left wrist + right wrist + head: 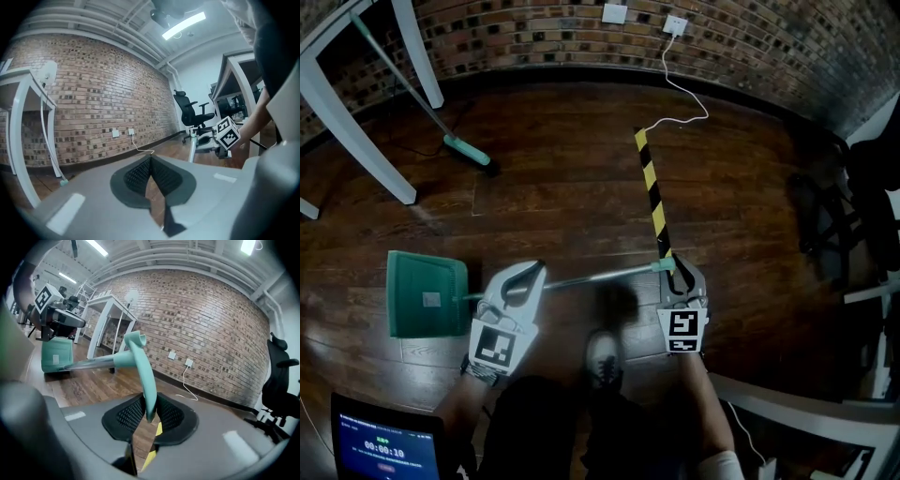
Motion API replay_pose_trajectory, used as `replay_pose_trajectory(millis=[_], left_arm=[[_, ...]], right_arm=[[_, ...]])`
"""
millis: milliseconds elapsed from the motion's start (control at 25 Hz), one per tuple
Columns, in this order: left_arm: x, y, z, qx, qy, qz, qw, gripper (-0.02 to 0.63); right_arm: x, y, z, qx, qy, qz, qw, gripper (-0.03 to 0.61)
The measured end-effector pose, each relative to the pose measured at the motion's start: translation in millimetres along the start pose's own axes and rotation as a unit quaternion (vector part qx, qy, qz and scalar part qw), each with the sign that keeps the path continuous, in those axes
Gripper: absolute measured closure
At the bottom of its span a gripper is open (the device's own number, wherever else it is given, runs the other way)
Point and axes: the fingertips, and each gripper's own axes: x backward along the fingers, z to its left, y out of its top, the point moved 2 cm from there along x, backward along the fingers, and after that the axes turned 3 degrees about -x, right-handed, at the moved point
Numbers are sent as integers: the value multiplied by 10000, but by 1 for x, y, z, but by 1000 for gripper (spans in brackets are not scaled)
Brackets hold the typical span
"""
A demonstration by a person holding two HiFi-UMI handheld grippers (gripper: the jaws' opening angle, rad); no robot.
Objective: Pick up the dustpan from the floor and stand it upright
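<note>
The green dustpan (427, 292) is at the left over the wooden floor, its long metal pole (600, 277) running right to a teal grip. My right gripper (678, 274) is shut on that teal grip (143, 373), which stands between its pads (171, 416). In the right gripper view the pan (56, 355) hangs low at the far end of the pole. My left gripper (530, 275) sits beside the pole near the pan. Its jaws meet at the tips (150, 161) with nothing between them.
A broom (467, 150) leans by white table legs (356, 131) at the back left. A yellow-black striped strip (652, 192) and a white cable (684, 94) lie on the floor ahead. An office chair (825, 216) stands right, a screen (384, 445) at bottom left, my shoe (602, 361) below.
</note>
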Motion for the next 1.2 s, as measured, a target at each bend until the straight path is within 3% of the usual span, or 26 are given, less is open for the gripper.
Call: replay_pose_trajectory(millis=[360,560,880,1120,1200], left_arm=[[2,146,6,-787,-235,84,9966,612],[-9,223,21,-637,-331,87,9974,612],[-1,311,45,-326,-184,451,9983,612],[17,318,60,-298,73,523,9982,612],[23,334,78,169,317,616,9975,612]], right_arm=[[60,104,-39,268,196,306,9990,482],[75,168,-47,406,316,560,9971,469],[111,251,-45,749,607,1188,9882,448],[116,256,-35,1022,586,1501,9816,433],[116,280,-38,1019,589,1621,9797,422]])
